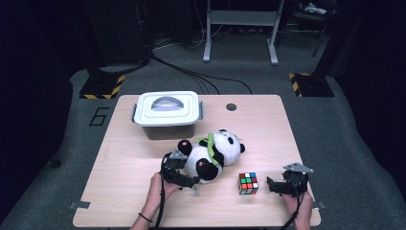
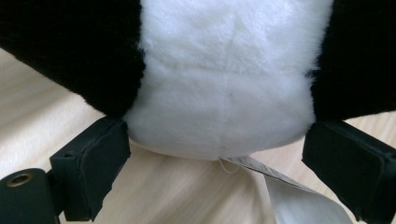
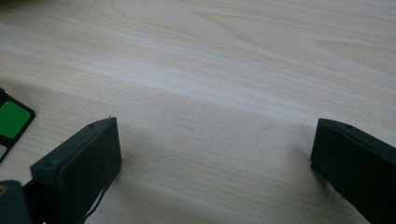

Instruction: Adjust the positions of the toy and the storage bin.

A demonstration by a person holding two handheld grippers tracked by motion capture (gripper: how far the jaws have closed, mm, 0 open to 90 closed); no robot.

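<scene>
While the left hand-held gripper (image 2: 215, 154) is straddling the panda (image 1: 213, 154) open-jawed at desk (image 1: 124, 158) center, closing squarely on its belly is working best; right hand-held gripper (image 3: 215, 154) idling open at 4 o'clock.

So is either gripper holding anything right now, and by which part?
Nothing is held yet. The left gripper has its jaws wide open around the bottom of the plush panda, not closed on it. The right gripper is open over bare table.
</scene>
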